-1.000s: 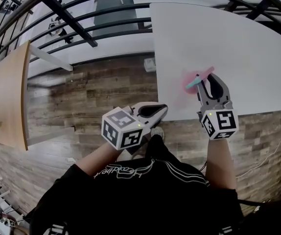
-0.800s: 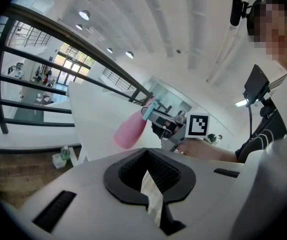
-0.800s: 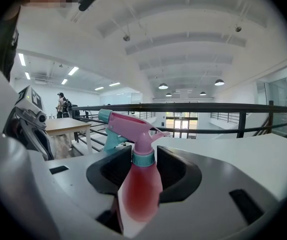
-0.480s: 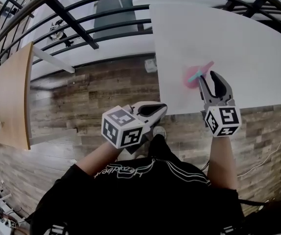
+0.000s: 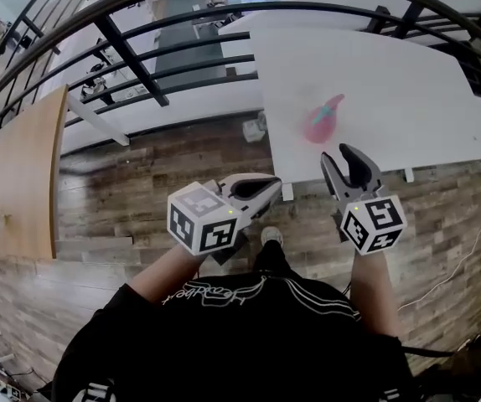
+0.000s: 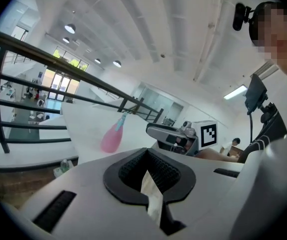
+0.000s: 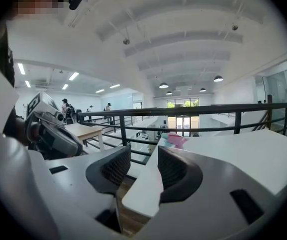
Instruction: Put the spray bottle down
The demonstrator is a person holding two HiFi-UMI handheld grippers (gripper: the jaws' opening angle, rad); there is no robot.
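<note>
The pink spray bottle (image 5: 321, 121) with a teal nozzle rests on the white table (image 5: 400, 82), free of both grippers. My right gripper (image 5: 338, 152) is open and empty, hanging over the table's near edge a short way in front of the bottle. In the right gripper view the bottle (image 7: 176, 139) shows small beyond the open right gripper (image 7: 144, 166). My left gripper (image 5: 276, 184) is shut and empty, over the wooden floor left of the table. The left gripper view has the bottle (image 6: 112, 136) beyond the left gripper (image 6: 148, 173).
A black railing (image 5: 140, 57) curves along the far side. A wooden tabletop (image 5: 18, 182) lies at the far left. A small pale object (image 5: 255, 128) sits on the floor by the table's left edge. A cable (image 5: 467, 258) trails on the floor at right.
My right gripper has let go of the spray bottle and drawn back toward the table's near edge. The bottle stays on the table. The left gripper has hardly moved.
</note>
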